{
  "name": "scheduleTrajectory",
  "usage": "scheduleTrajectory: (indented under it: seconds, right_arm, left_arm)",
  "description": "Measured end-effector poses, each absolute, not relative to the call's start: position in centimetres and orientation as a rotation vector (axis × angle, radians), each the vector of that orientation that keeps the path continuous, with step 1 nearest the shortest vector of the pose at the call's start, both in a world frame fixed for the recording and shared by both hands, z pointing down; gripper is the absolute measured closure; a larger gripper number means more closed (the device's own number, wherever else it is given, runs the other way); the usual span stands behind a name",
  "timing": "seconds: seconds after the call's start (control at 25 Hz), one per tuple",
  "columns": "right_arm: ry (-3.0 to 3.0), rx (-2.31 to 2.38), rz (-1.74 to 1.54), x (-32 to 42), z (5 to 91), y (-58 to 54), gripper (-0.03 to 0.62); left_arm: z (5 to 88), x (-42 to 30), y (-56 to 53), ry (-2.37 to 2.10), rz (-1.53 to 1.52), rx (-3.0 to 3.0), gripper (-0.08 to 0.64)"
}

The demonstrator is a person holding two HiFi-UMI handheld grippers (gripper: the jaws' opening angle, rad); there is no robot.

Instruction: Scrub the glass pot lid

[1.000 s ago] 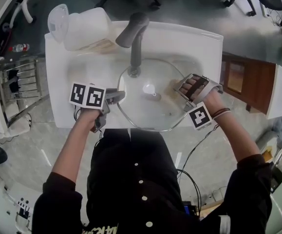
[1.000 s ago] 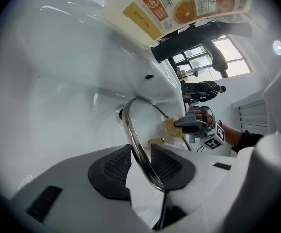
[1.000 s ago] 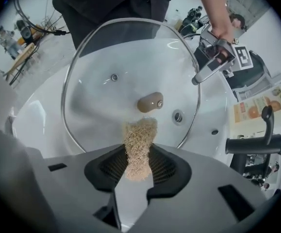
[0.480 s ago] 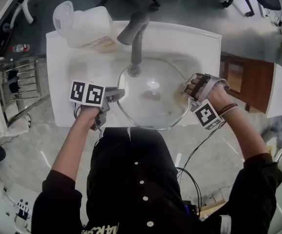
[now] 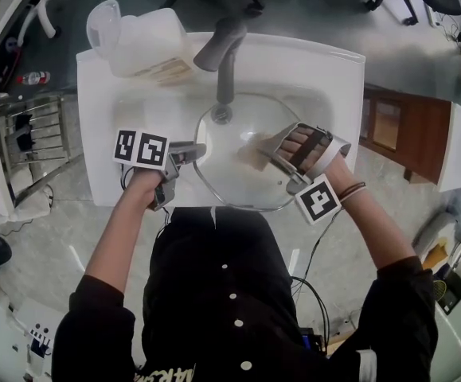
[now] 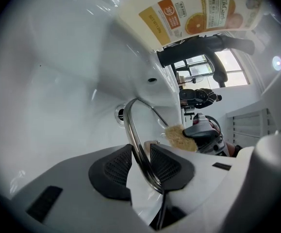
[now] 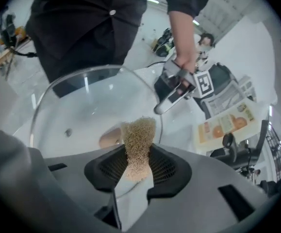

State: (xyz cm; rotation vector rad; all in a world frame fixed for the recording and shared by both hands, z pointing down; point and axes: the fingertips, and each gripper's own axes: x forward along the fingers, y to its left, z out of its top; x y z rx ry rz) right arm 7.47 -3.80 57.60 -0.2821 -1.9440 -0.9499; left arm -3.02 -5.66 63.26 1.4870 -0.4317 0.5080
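In the white sink (image 5: 95, 134) the glass pot lid (image 5: 226, 180) sits over the basin, your left gripper (image 5: 194, 151) at its 9 o'clock with jaws just tightened onto the rim, your right gripper (image 5: 266, 151) reaching in from 3 o'clock, jaws pinching a tan scrub pad (image 5: 248, 157) near the lid's middle
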Motion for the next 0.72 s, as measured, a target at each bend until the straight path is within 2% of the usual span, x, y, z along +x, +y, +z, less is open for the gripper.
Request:
scheduleTrajectory:
  seconds: [0.28,0.72]
  right_arm:
    - [-2.077,-0.117,-0.955,0.3,58.5,-1.9,0.449]
    - [-2.075,-0.180,-0.917,-0.6,59.7,-1.0,0.451]
  left_arm:
    - [63.2,-3.0,-5.9,-0.427,0.456,1.452,0.433]
    - [63.4,-3.1,-5.9,-0.449,0.420,1.405,0.443]
